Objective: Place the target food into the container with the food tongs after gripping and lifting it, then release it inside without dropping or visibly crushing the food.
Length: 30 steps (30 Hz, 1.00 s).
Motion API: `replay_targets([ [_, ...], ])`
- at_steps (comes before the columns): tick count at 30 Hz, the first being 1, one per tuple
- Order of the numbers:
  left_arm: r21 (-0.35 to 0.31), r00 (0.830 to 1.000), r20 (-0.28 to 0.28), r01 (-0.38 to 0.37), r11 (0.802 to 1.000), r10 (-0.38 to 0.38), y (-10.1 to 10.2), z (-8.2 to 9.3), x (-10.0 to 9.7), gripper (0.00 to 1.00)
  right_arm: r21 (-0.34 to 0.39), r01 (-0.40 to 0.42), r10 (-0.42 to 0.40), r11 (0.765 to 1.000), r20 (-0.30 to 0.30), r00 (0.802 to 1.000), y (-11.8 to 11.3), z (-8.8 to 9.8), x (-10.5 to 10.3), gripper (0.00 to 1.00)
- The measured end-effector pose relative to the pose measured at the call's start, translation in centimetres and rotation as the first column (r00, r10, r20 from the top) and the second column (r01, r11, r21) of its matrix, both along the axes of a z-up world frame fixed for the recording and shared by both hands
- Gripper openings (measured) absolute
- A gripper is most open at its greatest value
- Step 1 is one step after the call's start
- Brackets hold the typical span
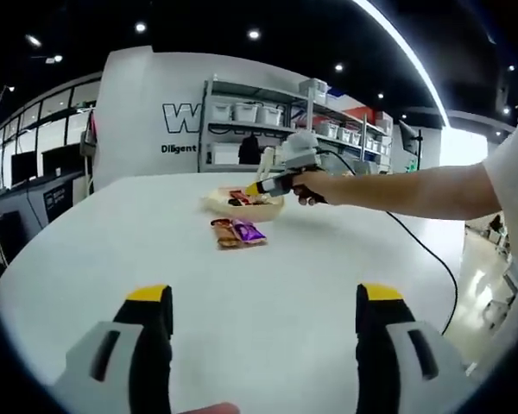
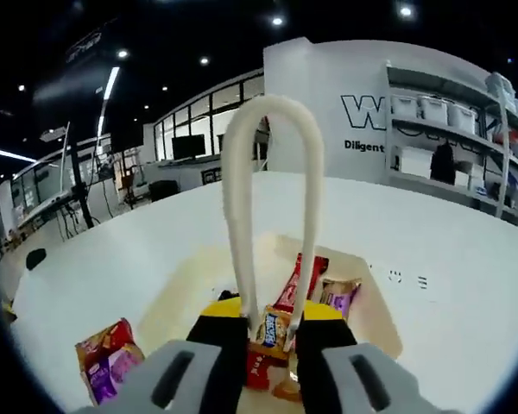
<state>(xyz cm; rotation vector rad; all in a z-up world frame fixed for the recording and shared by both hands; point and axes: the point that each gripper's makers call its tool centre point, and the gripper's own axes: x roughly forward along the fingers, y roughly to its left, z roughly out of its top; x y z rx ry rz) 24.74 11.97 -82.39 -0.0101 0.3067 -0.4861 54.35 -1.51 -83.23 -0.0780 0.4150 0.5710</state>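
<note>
Both grippers: left gripper (image 1: 263, 323) and right gripper (image 2: 270, 345) have grey bodies, black jaws, yellow tips; black cable (image 1: 423, 250) trails from right unit; person wears white short sleeve (image 1: 511, 164).

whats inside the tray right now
In the right gripper view, the tray holds a red packet, a purple packet and an orange-and-blue snack packet between the tongs. The right claw hides whatever lies below.

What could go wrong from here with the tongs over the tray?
1. The right gripper squeezes the tongs on a snack packet; more squeeze might crush it.
2. The tray already holds packets, so a release could land on them.
3. Two packets lie on the table beside the tray and may get nudged.
</note>
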Motion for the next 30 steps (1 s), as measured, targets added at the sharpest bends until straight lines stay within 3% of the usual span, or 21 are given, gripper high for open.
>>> replay_targets([
  [6,-0.005,1.000,-0.001,-0.002,1.000,0.002,0.3,0.0,-0.1,0.86,-0.025,-0.009,0.009,1.000,-0.003,1.000,-0.1,-0.6,0.1,0.16],
  [16,-0.025,1.000,0.017,-0.019,1.000,0.019,0.9,0.8,-0.4,0.86,0.003,0.000,0.000,1.000,0.001,1.000,-0.7,0.9,-0.4,0.17],
  [25,-0.027,0.999,0.030,-0.022,0.999,0.023,1.0,1.3,-1.1,0.86,0.013,-0.051,0.051,0.999,0.029,0.998,0.9,2.3,-3.4,0.17],
  [30,-0.028,0.999,0.030,-0.012,1.000,0.013,0.5,1.3,-1.8,0.85,0.052,-0.094,0.090,0.994,0.073,0.993,2.8,4.4,-5.5,0.18],
])
